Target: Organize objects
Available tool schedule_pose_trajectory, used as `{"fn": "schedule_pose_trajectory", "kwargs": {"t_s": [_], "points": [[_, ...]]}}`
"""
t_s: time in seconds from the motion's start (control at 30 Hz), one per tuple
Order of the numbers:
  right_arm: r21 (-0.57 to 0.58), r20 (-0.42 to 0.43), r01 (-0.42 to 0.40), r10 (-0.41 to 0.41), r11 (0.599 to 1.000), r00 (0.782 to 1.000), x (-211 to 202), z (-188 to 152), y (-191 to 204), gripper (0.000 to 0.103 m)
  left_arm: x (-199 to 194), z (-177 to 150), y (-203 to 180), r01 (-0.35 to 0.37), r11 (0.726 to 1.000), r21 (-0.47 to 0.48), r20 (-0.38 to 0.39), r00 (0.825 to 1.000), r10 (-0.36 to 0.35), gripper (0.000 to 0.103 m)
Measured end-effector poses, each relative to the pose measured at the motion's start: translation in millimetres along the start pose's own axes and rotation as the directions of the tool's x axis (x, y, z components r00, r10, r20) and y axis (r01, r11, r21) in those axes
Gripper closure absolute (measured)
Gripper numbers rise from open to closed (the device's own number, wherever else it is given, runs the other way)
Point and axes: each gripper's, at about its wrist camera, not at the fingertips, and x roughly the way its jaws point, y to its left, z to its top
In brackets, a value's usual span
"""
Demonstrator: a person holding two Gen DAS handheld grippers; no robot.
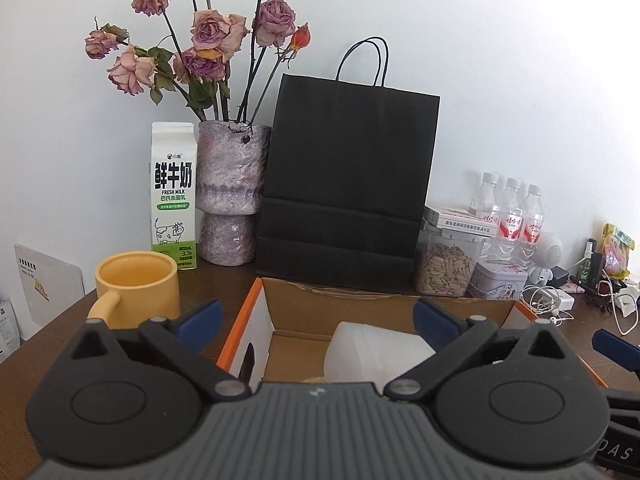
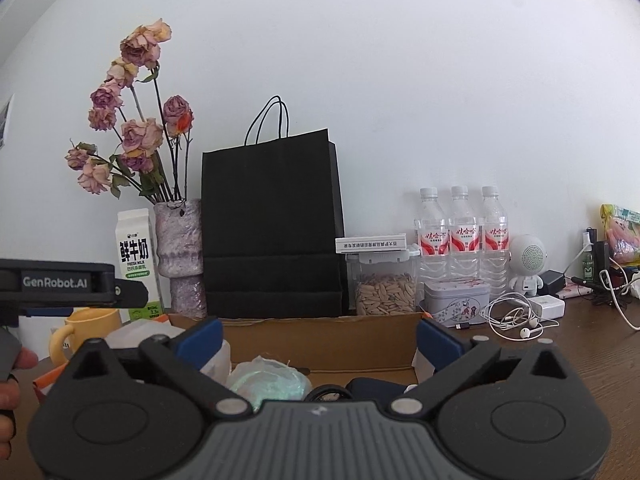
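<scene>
An open cardboard box (image 1: pixel 352 300) with an orange rim sits on the brown table just ahead of both grippers. In the left wrist view a white translucent object (image 1: pixel 372 352) lies inside it. The right wrist view shows a pale green-white plastic bundle (image 2: pixel 268 378) and a dark item (image 2: pixel 376 386) in the box (image 2: pixel 320 340). My left gripper (image 1: pixel 318 322) is open, its blue pads (image 1: pixel 200 320) wide apart over the box with nothing between them. My right gripper (image 2: pixel 319 342) is open too, nothing gripped. The left gripper's body (image 2: pixel 60 284) shows at the left of the right wrist view.
Behind the box stand a black paper bag (image 1: pixel 348 176), a vase of dried roses (image 1: pixel 232 192), a milk carton (image 1: pixel 174 196) and a yellow mug (image 1: pixel 136 288). To the right are a seed jar (image 2: pixel 384 288), three water bottles (image 2: pixel 464 232), a tin (image 2: pixel 456 300), earphones (image 2: pixel 516 320) and cables.
</scene>
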Motion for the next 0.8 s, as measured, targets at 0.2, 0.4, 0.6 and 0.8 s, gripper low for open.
{"fn": "schedule_pose_trajectory", "kwargs": {"t_s": [0.2,0.4,0.6,0.8], "points": [[0.0,-0.033,-0.018,0.018,1.0,0.999,-12,3,0,0.0,-23,-1,-5,-0.018,0.999,0.028,0.001,1.0,0.018,0.0],[-0.017,-0.081,-0.04,0.038,0.999,0.996,-44,5,4,0.0,-62,-10,-6,-0.016,0.998,0.055,-0.058,0.998,0.019,0.0],[-0.038,-0.145,-0.049,0.043,0.998,0.989,-86,0,11,0.0,-98,-28,-5,-0.009,0.997,0.077,-0.149,0.989,0.021,0.0],[-0.003,-0.236,-0.049,0.047,0.999,0.971,-118,-6,11,0.0,-128,-43,0,-0.025,0.996,0.081,-0.227,0.973,0.043,0.0]]}}
